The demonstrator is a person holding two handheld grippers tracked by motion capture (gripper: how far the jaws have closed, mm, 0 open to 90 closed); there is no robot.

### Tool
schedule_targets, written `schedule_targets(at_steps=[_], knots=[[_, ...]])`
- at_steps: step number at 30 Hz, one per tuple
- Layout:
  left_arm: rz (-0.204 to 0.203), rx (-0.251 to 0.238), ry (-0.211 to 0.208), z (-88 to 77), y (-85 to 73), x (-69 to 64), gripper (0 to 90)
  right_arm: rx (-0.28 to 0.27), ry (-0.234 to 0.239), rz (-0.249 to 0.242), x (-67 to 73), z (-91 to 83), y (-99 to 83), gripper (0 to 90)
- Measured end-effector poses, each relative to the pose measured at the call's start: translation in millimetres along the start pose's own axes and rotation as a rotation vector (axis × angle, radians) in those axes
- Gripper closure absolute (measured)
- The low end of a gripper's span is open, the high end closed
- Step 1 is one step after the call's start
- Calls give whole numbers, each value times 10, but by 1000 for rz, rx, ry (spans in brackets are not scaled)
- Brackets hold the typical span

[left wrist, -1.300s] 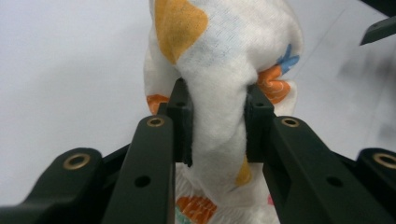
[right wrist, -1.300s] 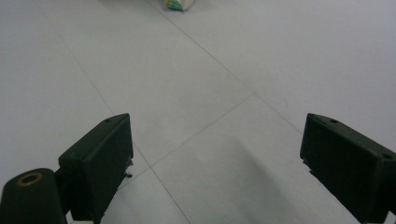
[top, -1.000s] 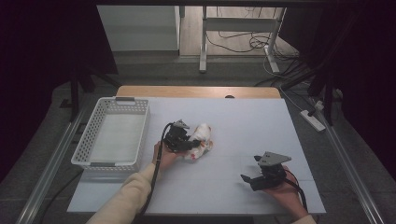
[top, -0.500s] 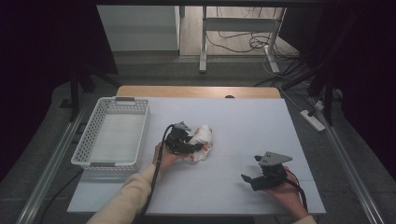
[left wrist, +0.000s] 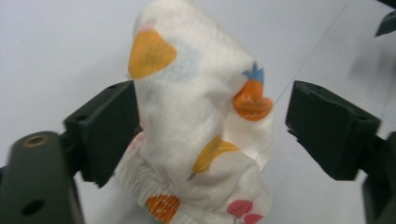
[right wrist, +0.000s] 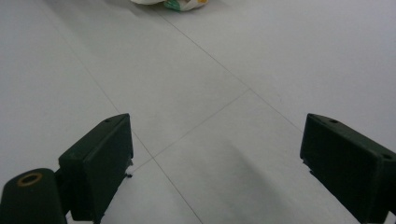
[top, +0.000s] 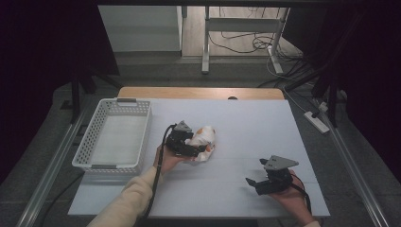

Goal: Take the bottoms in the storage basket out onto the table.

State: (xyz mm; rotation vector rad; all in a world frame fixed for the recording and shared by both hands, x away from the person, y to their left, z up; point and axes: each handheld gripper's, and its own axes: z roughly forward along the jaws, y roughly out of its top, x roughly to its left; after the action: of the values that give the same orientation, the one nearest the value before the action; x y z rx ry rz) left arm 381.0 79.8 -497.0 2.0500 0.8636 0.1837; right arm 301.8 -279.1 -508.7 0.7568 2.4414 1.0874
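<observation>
A small white cloth (top: 204,136) printed with orange, yellow and pink fruit lies crumpled in the middle of the white table (top: 246,123). In the left gripper view the cloth (left wrist: 196,93) stands bunched up between the black jaws. My left gripper (top: 200,148) has just been opening. Its left pad (left wrist: 105,133) still brushes the cloth, while the right pad (left wrist: 329,128) stands apart from it. My right gripper (top: 253,183) rests open near the table's front right, with nothing between its fingers (right wrist: 215,158). The cloth (right wrist: 172,3) shows far off at the top edge of that view.
A white slotted basket (top: 106,166) sits at the left of the table, with nothing seen inside. A wooden strip (top: 198,92) edges the table's far side. Cables and a power strip (top: 318,121) lie on the floor beyond the right edge.
The left gripper's jaws have spread apart around the cloth, which stays in place on the table. The right hand has not moved.
</observation>
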Motion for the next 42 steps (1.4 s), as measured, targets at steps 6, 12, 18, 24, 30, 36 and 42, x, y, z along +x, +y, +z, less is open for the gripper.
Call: schedule_targets(at_steps=[6, 12, 18, 24, 30, 36, 42], knots=[[11, -24, 12, -154, 37, -18, 177, -5, -3, 6, -4, -19, -18, 95], [-6, -20, 13, -303, 28, -42, 171, -10, -4, 6, -1, -35, -23, 95], [-8, -17, 18, -469, -4, -68, 169, -7, -3, 7, 3, -33, -23, 95], [-24, -8, 33, -645, -64, -83, 164, -4, -4, 7, 1, -34, -26, 95], [-1, -22, 68, -850, -67, -184, 161, -4, -4, 7, -1, -33, -28, 95], [2, -42, 86, -1085, -152, -241, 161, -3, -5, 7, -2, -39, -29, 95], [-16, -58, 117, -1279, -287, -215, 158, -1, -6, 5, 3, -30, -24, 95]])
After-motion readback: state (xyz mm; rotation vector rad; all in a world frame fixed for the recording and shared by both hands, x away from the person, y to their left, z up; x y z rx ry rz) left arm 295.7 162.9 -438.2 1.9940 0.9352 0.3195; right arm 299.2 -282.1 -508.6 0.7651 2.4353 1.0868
